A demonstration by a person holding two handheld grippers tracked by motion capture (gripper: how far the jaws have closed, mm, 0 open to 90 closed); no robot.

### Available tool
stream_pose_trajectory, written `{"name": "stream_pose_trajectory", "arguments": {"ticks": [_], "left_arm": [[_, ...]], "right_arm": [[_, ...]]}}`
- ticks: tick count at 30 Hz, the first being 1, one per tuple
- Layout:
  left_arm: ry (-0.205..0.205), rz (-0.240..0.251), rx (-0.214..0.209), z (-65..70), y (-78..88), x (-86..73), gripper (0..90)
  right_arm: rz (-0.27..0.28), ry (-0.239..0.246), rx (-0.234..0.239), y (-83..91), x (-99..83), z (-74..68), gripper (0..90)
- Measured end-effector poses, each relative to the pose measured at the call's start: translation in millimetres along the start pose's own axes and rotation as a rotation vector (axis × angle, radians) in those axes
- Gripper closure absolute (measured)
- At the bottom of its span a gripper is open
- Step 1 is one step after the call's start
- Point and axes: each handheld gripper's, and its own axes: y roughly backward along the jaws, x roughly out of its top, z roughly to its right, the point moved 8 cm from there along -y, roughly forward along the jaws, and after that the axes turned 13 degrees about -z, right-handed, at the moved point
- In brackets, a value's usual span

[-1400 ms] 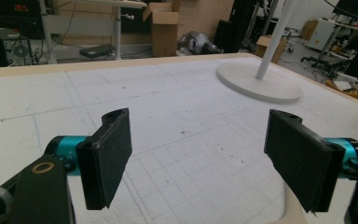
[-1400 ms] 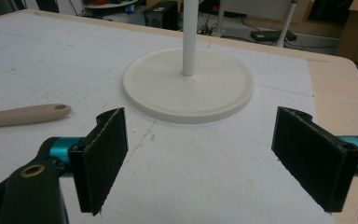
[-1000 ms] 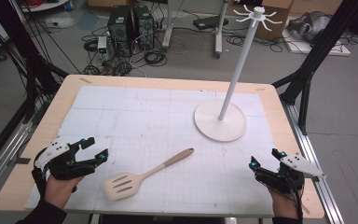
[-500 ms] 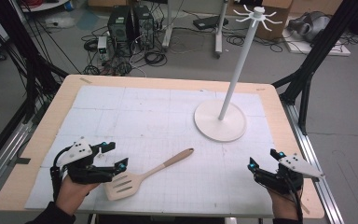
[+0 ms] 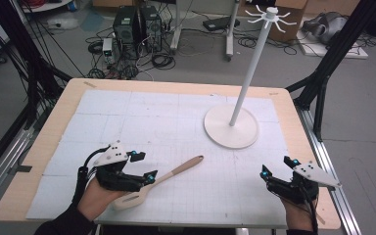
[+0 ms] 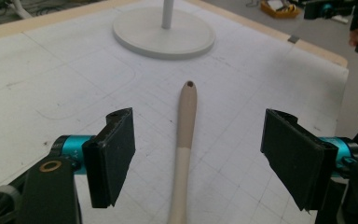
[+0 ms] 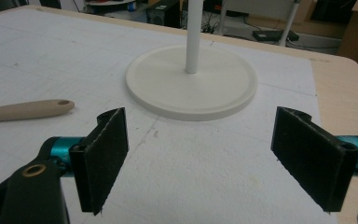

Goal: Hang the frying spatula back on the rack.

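High view, table: pale wooden table (image 5: 63, 117) under a white gridded mat (image 5: 176, 127), seen from the person's side.
High view, left gripper: black left gripper (image 5: 144, 167) with a grey 3-cornered plate, held in the person's left hand (image 5: 100, 196) at the near left; it sits over the spatula where head meets handle, jaws wide apart.
High view, spatula: beige slotted spatula with a long rounded handle (image 5: 169, 176), flat on the mat, head toward the near edge and partly hidden by the left gripper, handle pointing up and right toward the stand.
High view, right gripper: black right gripper (image 5: 278, 169) at the near right, well apart from the spatula, jaws spread, nothing between them.
High view, stand: white round-based stand with a thin pole and a hooked crown (image 5: 231, 126), on the far right part of the mat.
Left gripper view, jaws: 2 black pads stand wide, one on each side of the spatula handle, touching neither side; they have just closed in slightly.
Left gripper view, spatula: handle runs up the middle between the jaws, its holed tip pointing at the stand's base.
Right gripper view, jaws: 2 pads far apart over bare mat.
Right gripper view, surroundings: stand base straight ahead, spatula handle tip at the left edge.
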Motion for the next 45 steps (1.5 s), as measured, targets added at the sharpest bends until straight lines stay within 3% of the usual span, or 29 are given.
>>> {"name": "stream_pose_trajectory", "arguments": {"ticks": [1,2,3,4,5,6,7,8,9,10,11,12,13,14,16,18,19,25,28,32,39,45], "left_arm": [[-0.016,-0.05,0.002,-1.8,-8.2,-1.6,25.7],[-0.016,-0.05,0.002,-1.8,-8.2,-1.6,26.0],[-0.014,-0.097,0.002,-3.6,-16.5,-4.1,26.6],[-0.014,-0.097,0.002,-3.6,-16.5,-4.1,28.5],[-0.02,-0.142,-0.003,-5.7,-23.8,-7.2,30.9],[-0.02,-0.142,-0.003,-5.7,-23.8,-7.2,32.4],[-0.025,-0.197,0.001,-8.2,-30.6,-11.6,33.9],[-0.025,-0.197,0.001,-8.2,-30.6,-11.6,35.6],[-0.029,-0.243,0.004,-10.1,-35.8,-15.9,37.1],[-0.029,-0.243,0.004,-10.1,-35.8,-15.9,38.4],[-0.027,-0.295,-0.005,-10.5,-41.9,-21.0,40.0],[-0.027,-0.295,-0.005,-10.5,-41.9,-21.0,41.6],[-0.029,-0.338,-0.009,-10.6,-46.9,-24.8,42.2],[-0.029,-0.338,-0.009,-10.6,-46.9,-24.8,42.4],[-0.029,-0.382,-0.012,-10.6,-54.3,-29.0,44.2],[-0.033,-0.395,-0.012,-10.6,-57.0,-30.3,45.0],[-0.035,-0.429,-0.017,-9.9,-62.2,-33.5,45.6],[-0.053,-0.487,-0.008,-9.7,-71.5,-39.7,54.3],[-0.053,-0.488,-0.004,-8.2,-73.1,-40.6,57.9],[-0.085,-0.526,-0.009,-5.8,-75.4,-45.0,62.7],[-0.108,-0.523,0.033,-6.8,-76.0,-45.7,73.5],[-0.117,-0.526,0.048,-6.1,-76.1,-45.9,77.3]], "right_arm": [[0.0,0.001,-0.001,-0.1,-0.1,0.3,17.6],[0.0,0.001,-0.001,-0.1,-0.1,0.3,17.6],[-0.001,-0.002,0.001,0.0,-0.1,0.3,17.6],[-0.001,-0.002,0.001,0.0,-0.1,0.3,17.6],[0.0,0.0,0.0,0.0,-0.1,0.3,17.7],[0.0,0.0,0.0,0.0,-0.1,0.3,17.7],[-0.003,-0.001,0.001,-0.2,-0.4,0.3,17.6],[-0.003,-0.001,0.001,-0.2,-0.4,0.3,17.6],[-0.002,-0.007,0.002,-0.5,-0.5,0.2,17.6],[-0.002,-0.007,0.003,-0.6,-0.5,0.3,17.6],[-0.002,-0.007,0.003,-0.6,-0.5,0.3,17.7],[-0.002,-0.007,0.003,-0.6,-0.5,0.3,17.7],[-0.003,-0.005,0.003,-0.9,-0.7,0.6,17.7],[-0.001,-0.001,0.002,-1.2,-0.4,0.9,17.7],[-0.006,-0.002,0.005,-1.2,-0.7,0.2,17.7],[-0.005,0.001,0.005,-1.4,-0.5,0.2,17.7],[-0.005,0.001,0.004,-1.7,-0.4,0.1,17.7],[-0.007,-0.008,0.008,-2.0,-1.1,0.4,17.7],[-0.005,-0.01,0.008,-2.0,-1.2,0.9,17.7],[-0.009,-0.006,0.006,-2.4,-1.7,1.7,17.7],[-0.008,-0.01,0.005,-2.4,-1.9,2.1,17.7],[-0.009,-0.014,0.005,-2.5,-2.2,2.6,17.8]]}}
